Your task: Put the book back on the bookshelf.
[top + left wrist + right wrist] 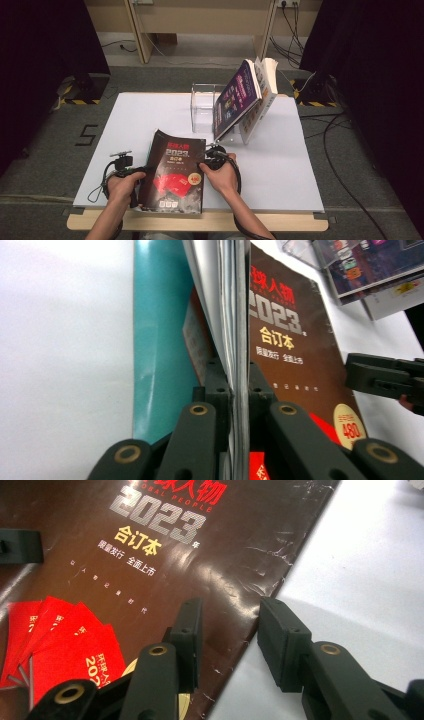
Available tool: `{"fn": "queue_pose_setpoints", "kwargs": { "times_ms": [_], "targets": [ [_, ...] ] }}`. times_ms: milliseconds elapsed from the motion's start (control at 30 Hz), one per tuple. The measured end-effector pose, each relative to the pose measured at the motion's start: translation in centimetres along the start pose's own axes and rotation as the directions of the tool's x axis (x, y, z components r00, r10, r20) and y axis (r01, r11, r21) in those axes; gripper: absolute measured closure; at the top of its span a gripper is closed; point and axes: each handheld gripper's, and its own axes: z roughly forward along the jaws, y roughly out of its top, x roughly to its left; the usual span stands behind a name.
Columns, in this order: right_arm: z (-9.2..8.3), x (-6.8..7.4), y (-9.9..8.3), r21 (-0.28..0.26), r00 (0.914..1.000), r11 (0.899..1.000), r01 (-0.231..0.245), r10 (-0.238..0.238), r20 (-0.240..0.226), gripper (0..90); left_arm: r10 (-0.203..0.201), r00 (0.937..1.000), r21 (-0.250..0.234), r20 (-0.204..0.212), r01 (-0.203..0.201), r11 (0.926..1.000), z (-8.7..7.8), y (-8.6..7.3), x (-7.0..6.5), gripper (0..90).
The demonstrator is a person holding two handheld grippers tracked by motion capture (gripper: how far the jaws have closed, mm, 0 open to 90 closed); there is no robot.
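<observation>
the dark brown book with red cards printed on its cover lies near the front edge of the white table, between the two hands. its left edge is lifted a little, and the left gripper has this edge between its jaws: in the left gripper view the thin stack of pages runs straight up from the jaws, which are pressed together on it, one pad at each side. a teal surface of the book shows on the underside, left of the pages.

the right gripper sits at the opposite edge of the book. its jaws are spread; one jaw is over the brown cover, the other over the white table, and the book's edge passes between them. the pads do not press on it.

beyond both grippers, further on the table, a clear plastic stand is standing, and two other books lean tilted against each other just to its right. a black cable lies on the floor at the right of the table.
</observation>
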Motion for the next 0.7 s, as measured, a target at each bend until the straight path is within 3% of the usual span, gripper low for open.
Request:
{"fn": "queue_pose_setpoints", "kwargs": {
  "times_ms": [233, 267, 333, 700],
  "targets": [
    [-0.3, -0.3, 0.1, -0.029, 0.9998, 0.999, -0.015, 0.015, -0.009, 60.7, 0.086, 0.996, -0.039, 0.023, -0.085, 0.9956, -0.7, 0.2, -1.2, 86.0],
    [-0.5, -0.2, 0.2, -0.027, 0.9992, 0.999, -0.04, 0.04, -0.008, 60.5, 0.094, 0.9952, -0.043, 0.028, -0.093, 0.9948, -0.9, 0.3, -1.4, 86.0],
    [-0.8, -0.6, 0.5, -0.038, 0.9997, 0.999, -0.025, 0.025, -0.005, 60.2, 0.107, 0.9935, -0.054, 0.04, -0.105, 0.9931, -1.1, 0.3, -1.7, 86.1],
    [-1.5, -1.5, 1.6, -0.05, 0.9992, 0.998, -0.037, 0.038, 0.01, 59.5, 0.121, 0.9874, -0.06, 0.103, -0.115, 0.9916, -1.9, 0.1, -1.7, 86.3]
  ]
}}
